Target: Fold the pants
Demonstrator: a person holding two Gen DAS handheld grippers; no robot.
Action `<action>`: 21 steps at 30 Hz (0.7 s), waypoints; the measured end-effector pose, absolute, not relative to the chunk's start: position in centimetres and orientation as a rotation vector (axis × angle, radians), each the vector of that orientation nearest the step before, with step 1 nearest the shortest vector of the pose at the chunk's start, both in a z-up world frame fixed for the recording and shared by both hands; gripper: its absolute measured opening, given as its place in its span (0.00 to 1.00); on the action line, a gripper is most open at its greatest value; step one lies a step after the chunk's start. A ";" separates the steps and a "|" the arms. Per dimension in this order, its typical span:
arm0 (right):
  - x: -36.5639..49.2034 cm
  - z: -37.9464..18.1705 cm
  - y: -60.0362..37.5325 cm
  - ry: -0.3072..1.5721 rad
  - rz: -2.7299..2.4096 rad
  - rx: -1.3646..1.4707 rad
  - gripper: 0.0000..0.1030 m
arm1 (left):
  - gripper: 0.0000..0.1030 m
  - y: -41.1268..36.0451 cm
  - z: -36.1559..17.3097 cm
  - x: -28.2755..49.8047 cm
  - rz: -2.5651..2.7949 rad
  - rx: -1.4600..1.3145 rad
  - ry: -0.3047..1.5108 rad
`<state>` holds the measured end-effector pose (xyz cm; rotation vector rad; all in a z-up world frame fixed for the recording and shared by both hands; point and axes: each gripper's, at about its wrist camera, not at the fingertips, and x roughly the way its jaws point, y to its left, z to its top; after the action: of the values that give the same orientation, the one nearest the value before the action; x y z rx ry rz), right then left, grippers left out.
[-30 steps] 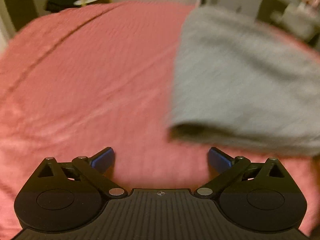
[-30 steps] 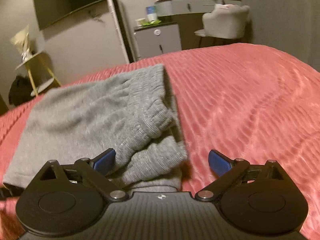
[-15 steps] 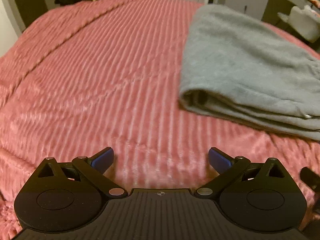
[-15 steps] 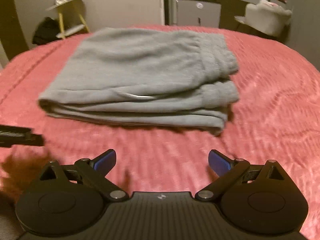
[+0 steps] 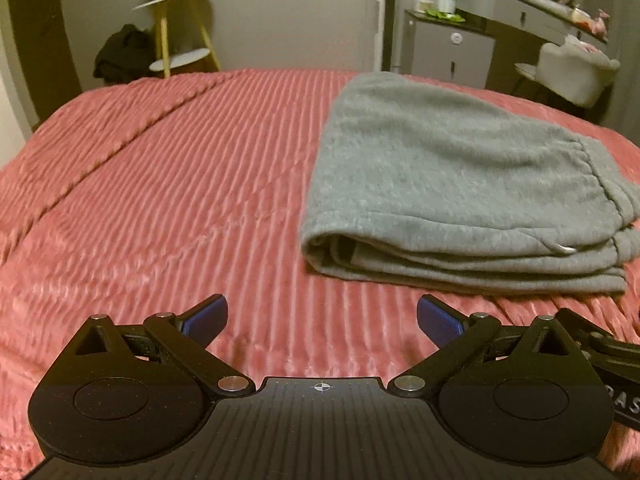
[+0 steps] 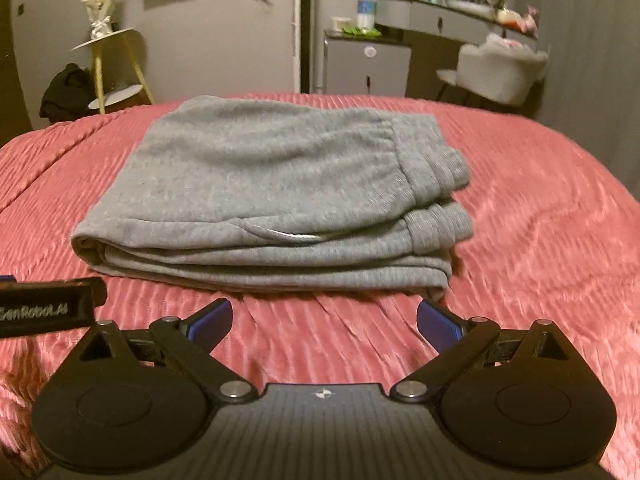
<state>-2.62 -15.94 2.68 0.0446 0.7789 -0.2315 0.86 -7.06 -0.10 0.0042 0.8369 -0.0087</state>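
- The left tongs [image 5: 322, 318] are held released above the pink bed [image 5: 180, 184].
- The grey pants [image 6: 272, 196] are seen folded, stacked on the bed.
- The right tongs [image 6: 324, 320] are held released, just short of the pants.

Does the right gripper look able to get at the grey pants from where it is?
Probably yes. The right gripper is open and empty, and the folded pants lie straight ahead of it on the bedspread, with only bare cover between them.
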 end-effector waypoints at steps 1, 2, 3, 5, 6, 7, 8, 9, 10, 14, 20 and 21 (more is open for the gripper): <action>-2.8 2.7 -15.9 0.769 -0.231 0.043 0.96 | 1.00 -7.0 -0.2 1.0 -0.003 -0.003 0.837; -2.8 2.7 -15.9 0.761 -0.231 0.043 0.96 | 1.00 -7.0 -0.4 1.2 -0.003 -0.009 0.838; -2.8 2.7 -15.9 0.755 -0.229 0.044 0.96 | 1.00 -6.9 -0.6 1.3 -0.010 -0.013 0.840; -2.7 2.6 -16.1 0.737 -0.239 0.040 0.96 | 1.00 -7.1 -0.9 1.6 -0.022 -0.013 0.841; -2.7 2.6 -16.1 0.729 -0.242 0.037 0.96 | 1.00 -7.3 -1.1 1.7 -0.028 -0.009 0.844; -2.7 2.5 -16.1 0.724 -0.243 0.034 0.96 | 1.00 -7.5 -1.2 1.8 -0.034 -0.004 0.846; -2.6 2.3 -16.2 0.724 -0.246 0.032 0.96 | 1.00 -7.7 -1.3 1.9 -0.040 0.001 0.846; -2.4 2.2 -16.2 0.728 -0.249 0.031 0.96 | 1.00 -7.8 -1.4 2.0 -0.042 0.008 0.846; -2.3 2.0 -16.2 0.733 -0.250 0.033 0.96 | 1.00 -8.0 -1.5 2.0 -0.047 0.016 0.845; -1.9 1.6 -16.6 0.746 -0.250 0.049 0.96 | 1.00 -8.5 -1.8 2.1 -0.072 0.034 0.841; -1.7 1.5 -17.2 0.750 -0.250 0.081 0.96 | 1.00 -8.7 -2.0 2.1 -0.081 0.042 0.846; -1.8 1.5 -17.3 0.750 -0.251 0.087 0.96 | 1.00 -8.7 -2.0 2.1 -0.080 0.043 0.846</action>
<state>-1.77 -17.28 1.50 0.0869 0.7495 -0.2508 2.14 -8.73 -1.98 0.0431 0.8455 -0.0802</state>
